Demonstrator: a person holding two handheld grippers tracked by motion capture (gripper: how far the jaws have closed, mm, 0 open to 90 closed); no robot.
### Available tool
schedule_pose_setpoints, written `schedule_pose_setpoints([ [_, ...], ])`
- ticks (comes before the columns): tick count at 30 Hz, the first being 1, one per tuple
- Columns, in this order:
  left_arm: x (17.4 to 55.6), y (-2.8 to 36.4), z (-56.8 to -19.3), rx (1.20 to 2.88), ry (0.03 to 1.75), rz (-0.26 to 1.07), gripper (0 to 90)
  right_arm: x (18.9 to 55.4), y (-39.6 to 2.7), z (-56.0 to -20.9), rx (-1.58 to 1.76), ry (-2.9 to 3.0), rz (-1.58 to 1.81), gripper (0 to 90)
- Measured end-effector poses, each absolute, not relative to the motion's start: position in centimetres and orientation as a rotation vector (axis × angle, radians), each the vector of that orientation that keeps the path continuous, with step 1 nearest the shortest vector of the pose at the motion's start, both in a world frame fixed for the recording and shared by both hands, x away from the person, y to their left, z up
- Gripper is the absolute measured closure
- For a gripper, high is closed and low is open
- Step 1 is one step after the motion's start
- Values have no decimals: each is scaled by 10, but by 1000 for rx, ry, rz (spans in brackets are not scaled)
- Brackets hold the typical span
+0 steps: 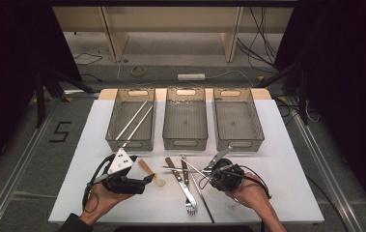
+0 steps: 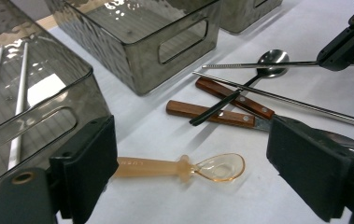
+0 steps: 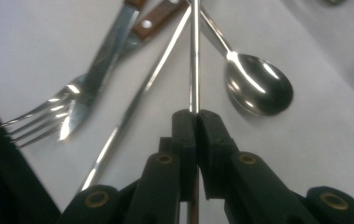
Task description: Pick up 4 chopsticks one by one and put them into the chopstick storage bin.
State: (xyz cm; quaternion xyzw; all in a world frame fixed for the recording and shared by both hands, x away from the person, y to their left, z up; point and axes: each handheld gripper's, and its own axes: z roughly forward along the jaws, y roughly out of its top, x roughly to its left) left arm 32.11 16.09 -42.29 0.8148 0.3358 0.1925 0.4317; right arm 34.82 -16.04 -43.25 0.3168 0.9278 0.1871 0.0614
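Chopstick (image 3: 194,56) clamped between right gripper (image 3: 196,122) pads, sticking out ahead over spoon (image 3: 258,84).

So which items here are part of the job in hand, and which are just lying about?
In the job:
- right gripper, shut on a metal chopstick
- second metal chopstick
- left bin with white chopsticks

Lying about:
- amber spoon
- fork
- metal spoon
- left gripper, open

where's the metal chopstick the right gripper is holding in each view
High view: the metal chopstick lies level, left of the right gripper.
Left gripper view: upper right, a level rod crossing the spoon bowl.
Right gripper view: centre, upright from the shut jaws.
Shared landmark: the metal spoon.
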Motion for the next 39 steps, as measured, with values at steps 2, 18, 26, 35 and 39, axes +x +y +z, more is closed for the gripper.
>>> schedule_pose_setpoints([
  [2, 321, 158, -422, 2038, 824, 469, 159, 345, -157, -429, 916, 2825, 567, 863],
  [18, 322, 118, -428, 2209, 605, 358, 172, 322, -129, -416, 579, 2943, 568, 863],
  [26, 320, 98, -434, 2364, 473, 344, 221, 316, -122, -412, 489, 2959, 564, 863],
  [35, 315, 92, -438, 2414, 390, 331, 337, 313, -118, -414, 451, 2974, 553, 863],
  [39, 313, 90, -439, 2437, 349, 315, 403, 313, -115, -415, 399, 2980, 547, 863],
])
